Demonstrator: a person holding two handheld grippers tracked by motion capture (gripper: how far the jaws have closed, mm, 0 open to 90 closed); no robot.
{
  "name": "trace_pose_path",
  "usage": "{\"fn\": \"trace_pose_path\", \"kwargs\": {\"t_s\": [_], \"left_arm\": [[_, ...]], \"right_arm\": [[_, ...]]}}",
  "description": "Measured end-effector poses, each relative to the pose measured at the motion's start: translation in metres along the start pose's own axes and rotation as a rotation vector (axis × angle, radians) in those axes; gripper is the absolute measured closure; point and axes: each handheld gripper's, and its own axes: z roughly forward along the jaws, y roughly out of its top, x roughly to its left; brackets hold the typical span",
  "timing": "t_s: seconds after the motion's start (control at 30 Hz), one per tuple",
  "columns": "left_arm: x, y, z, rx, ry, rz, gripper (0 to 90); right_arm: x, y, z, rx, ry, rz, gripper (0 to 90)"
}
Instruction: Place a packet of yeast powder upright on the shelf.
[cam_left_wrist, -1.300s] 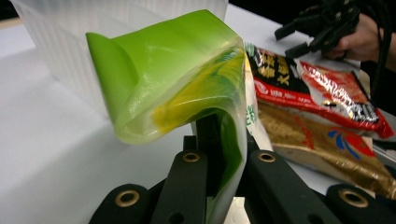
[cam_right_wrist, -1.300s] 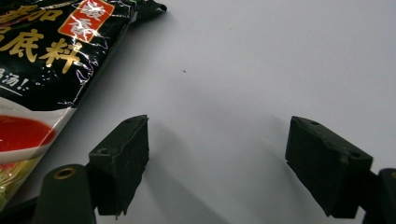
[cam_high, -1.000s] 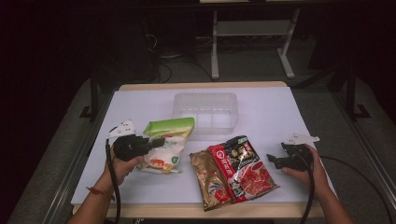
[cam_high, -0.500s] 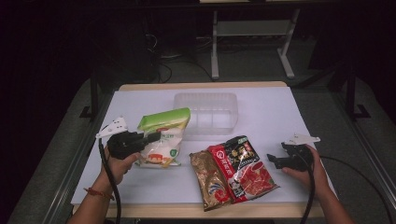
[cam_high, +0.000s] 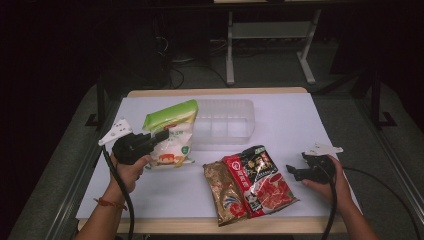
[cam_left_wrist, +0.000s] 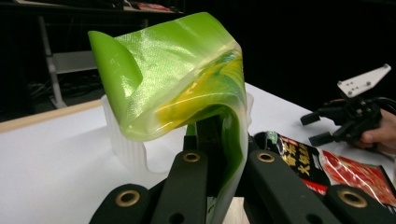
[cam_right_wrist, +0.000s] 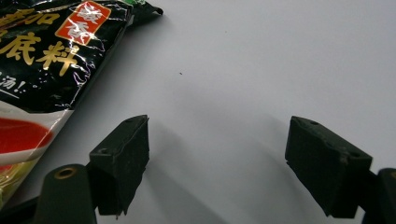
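On a white tabletop (cam_high: 300, 125) in a dark room, the left tongs (cam_high: 161, 136) clench a green packet (cam_high: 170, 132) lifted at the left, while the right tongs (cam_high: 294, 172) rest released beside a red-and-black packet (cam_high: 262, 180).

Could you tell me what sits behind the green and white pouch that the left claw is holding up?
A clear plastic compartment tray stands behind the green and white pouch; the pouch covers its left end.

green bag (cam_left_wrist: 177, 79): glossy plastic film | claw pads (cam_right_wrist: 123, 161): matt black | table (cam_high: 295, 120): smooth white
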Motion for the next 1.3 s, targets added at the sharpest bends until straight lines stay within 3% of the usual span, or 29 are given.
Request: {"fn": "trace_pose_path", "kwargs": {"t_s": [0.27,0.43,0.5,0.77,1.2,1.3], "left_arm": [[-0.004,0.014,0.022,-0.011,0.056,0.0,87.7],[0.0,0.027,0.041,-0.037,0.091,-0.027,87.8],[0.002,0.031,0.048,-0.033,0.113,-0.017,87.8],[0.012,0.038,0.074,-0.043,0.184,-0.069,87.8],[0.012,0.05,0.12,-0.03,0.283,-0.064,87.8],[0.015,0.05,0.128,-0.03,0.304,-0.078,87.8]], "right_arm": [[-0.001,-0.001,-0.001,-0.006,0.0,0.008,21.3],[-0.001,-0.001,0.0,-0.007,0.0,0.007,21.4],[-0.001,-0.001,0.0,-0.006,-0.001,0.005,21.5],[0.0,-0.001,0.0,-0.004,-0.004,0.005,21.7],[0.0,-0.001,0.0,-0.006,-0.002,0.006,21.8],[0.0,-0.001,0.0,-0.006,-0.002,0.004,21.8]]}}
